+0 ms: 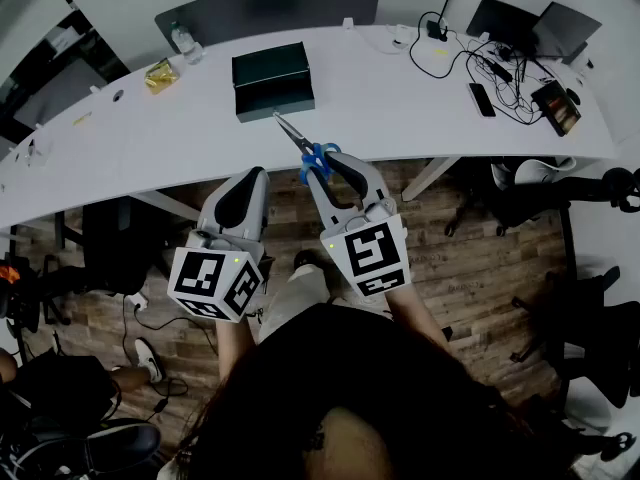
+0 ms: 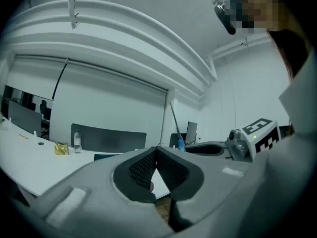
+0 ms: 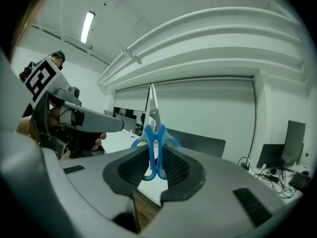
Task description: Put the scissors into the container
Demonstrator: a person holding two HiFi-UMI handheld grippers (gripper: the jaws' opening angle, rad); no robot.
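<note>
In the head view, a white tabletop point(image 1: 130, 138) curves across the upper part of the frame. The dark rectangular container point(image 1: 272, 80) sits on it just left of centre, with a yellow packet point(image 1: 160, 74) and a water bottle point(image 1: 183, 40) further to the upper left. A tangle of cables point(image 1: 480, 63) lies at the upper right. Below the tabletop's near edge, both tools hang over the wooden floor point(image 1: 470, 268), side by side and close together. The right gripper point(image 1: 322, 164) is clamped on the blue handles of the scissors point(image 1: 300, 140). The blades are together and slant up and left over the tabletop edge, with the tip just below the container but not touching it. The left gripper point(image 1: 259, 173) is to its left and carries nothing.

In the left gripper view, the two ribbed pads meet at their tips in the lower centre, so this gripper is closed with nothing between the jaws. The right gripper and its marker cube point(image 2: 257, 132) are at the right of the frame, with the scissor blade rising as a thin line beside them.

In the right gripper view, the blue handle loops stand upright between the pads, which press on them from both sides. The closed blades point straight up in the centre of the frame. The left gripper reaches in from the left edge.
</note>
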